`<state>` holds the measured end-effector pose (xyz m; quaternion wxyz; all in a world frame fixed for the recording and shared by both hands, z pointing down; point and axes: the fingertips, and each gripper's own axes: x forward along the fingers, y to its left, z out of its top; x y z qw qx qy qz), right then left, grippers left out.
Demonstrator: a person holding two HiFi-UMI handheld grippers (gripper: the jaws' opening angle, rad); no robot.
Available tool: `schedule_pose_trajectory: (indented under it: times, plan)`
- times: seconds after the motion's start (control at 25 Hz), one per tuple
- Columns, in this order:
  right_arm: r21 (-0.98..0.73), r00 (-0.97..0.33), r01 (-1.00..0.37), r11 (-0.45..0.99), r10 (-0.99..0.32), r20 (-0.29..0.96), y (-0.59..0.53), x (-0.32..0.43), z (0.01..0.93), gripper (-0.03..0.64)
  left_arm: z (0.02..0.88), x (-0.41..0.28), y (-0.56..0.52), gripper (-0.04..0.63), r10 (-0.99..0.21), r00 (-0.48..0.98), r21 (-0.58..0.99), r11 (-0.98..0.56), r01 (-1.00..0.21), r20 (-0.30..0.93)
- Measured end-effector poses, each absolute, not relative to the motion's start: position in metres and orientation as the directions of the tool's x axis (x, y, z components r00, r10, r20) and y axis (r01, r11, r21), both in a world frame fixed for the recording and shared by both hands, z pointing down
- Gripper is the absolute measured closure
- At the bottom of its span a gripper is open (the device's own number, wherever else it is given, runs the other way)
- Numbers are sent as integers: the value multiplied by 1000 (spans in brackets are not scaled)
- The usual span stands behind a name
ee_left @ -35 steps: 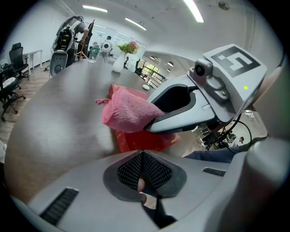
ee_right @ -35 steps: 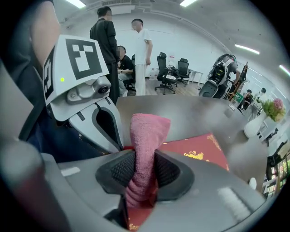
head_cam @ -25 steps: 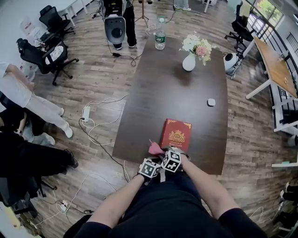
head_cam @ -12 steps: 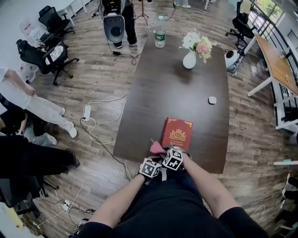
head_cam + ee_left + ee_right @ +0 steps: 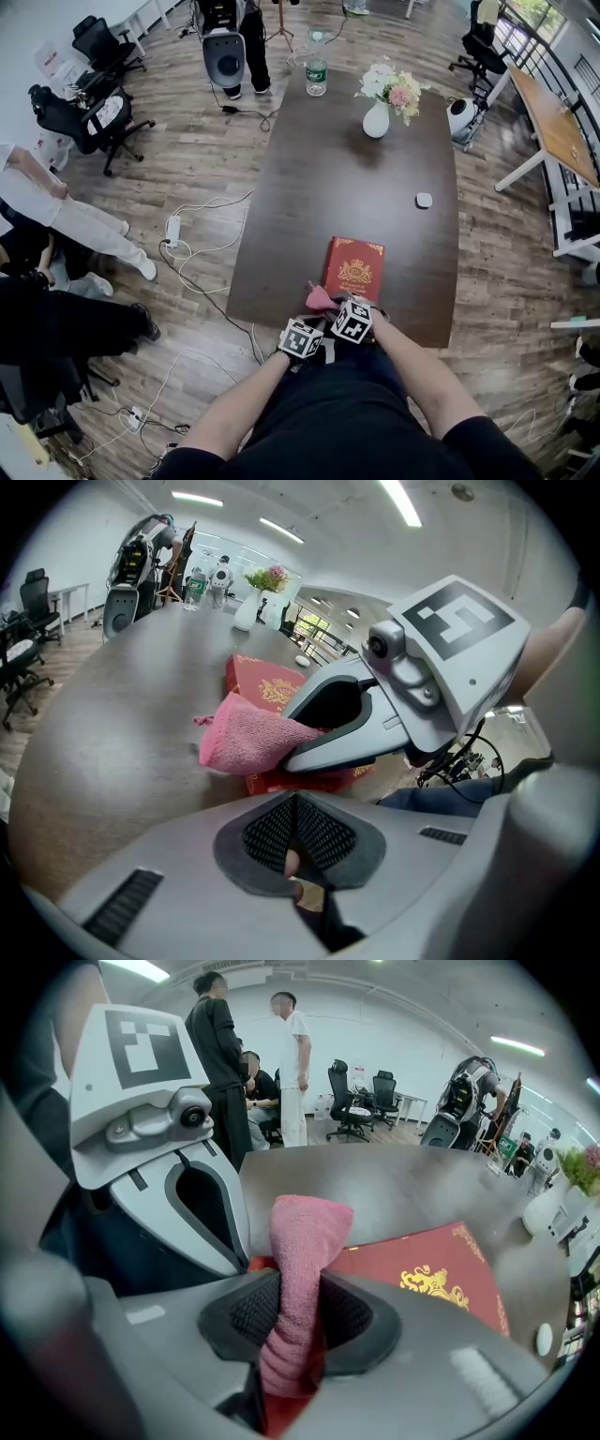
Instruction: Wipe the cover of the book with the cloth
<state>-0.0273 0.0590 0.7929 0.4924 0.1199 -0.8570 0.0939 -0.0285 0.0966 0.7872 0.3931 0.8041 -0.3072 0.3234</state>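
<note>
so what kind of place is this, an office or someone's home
Most likely an open office or lab space, not a home: rolling office chairs stand at the left, a long dark meeting table fills the middle, and another desk stands at the right.

Entry one, right gripper [image 5: 333,307]: I log a slight shift rightward and forward over the last second.
Entry two, cloth [image 5: 321,298]: carried along, its pink tuft now at the near left corner of the book [image 5: 354,267].
Entry three, head view: whole scene sits slightly higher.
</note>
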Motion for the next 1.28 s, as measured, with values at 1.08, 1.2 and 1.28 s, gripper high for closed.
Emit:
schedule_pose_trajectory:
  times: [1.08,1.2,1.28]
  plan:
    - [-39,-462,-361,932,-143,875,63,17,794,500,789,-30,96,600,-245,596,426,-503,-752,765]
    - [-39,-460,-366,930,-144,876,65,18,794,500,788,-32,96,600,-244,597,426,-503,-752,764]
    - [-40,-460,-372,927,-147,876,65,22,794,500,788,-32,96,600,-245,597,425,-504,-751,764]
